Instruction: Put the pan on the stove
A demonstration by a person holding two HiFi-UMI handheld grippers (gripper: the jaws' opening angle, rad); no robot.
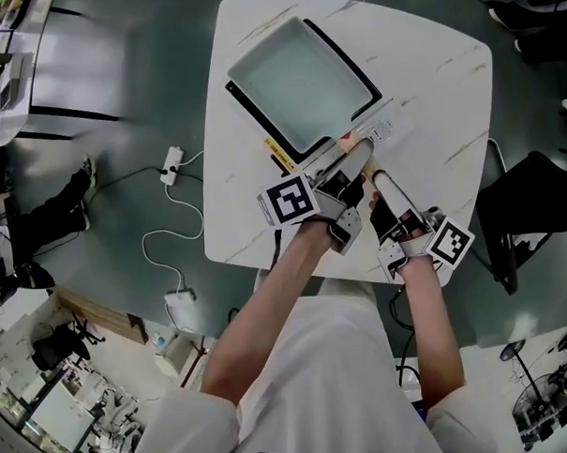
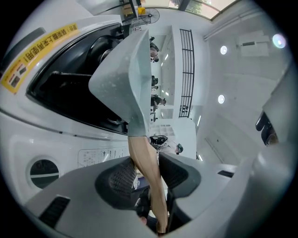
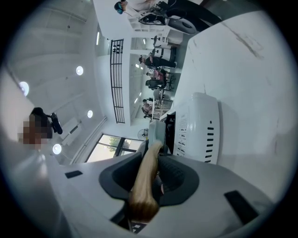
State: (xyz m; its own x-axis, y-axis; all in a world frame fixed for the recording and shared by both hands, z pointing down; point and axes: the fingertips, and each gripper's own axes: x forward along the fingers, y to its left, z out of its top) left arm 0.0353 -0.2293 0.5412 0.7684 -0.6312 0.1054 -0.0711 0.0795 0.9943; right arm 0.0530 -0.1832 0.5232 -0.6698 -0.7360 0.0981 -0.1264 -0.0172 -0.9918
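Two hand-held grippers share one grip: both are clamped on the pale wooden handle (image 2: 145, 158) of a square, light grey metal pan (image 1: 296, 84). The left hand-held gripper (image 1: 349, 176) takes the handle closer to the pan's body. In the left gripper view its ribbed dark pads (image 2: 122, 177) press on either side of the wood, just below the point where the wood meets the pan's grey neck. The right hand-held gripper (image 1: 383, 190) holds the same handle further back. In the right gripper view its jaws close on the wood, and the rounded butt end sticks out past them toward the camera.

The pan lies over the black glass top of a white-bodied stove with a yellow label strip along its front (image 1: 278, 153). Its handle points toward the near edge of the white, marble-patterned worktop (image 1: 427, 83). I cannot tell whether the pan's base rests on the glass or is just above it. The stove sits askew on the far left part of the worktop, one corner aimed at the far edge. Both hand-held grippers hang over the worktop's near edge, just beside each other, at the stove's near right corner.

On the dark floor off the worktop's left edge lies a white power strip (image 1: 172, 166) with a looping white cable.
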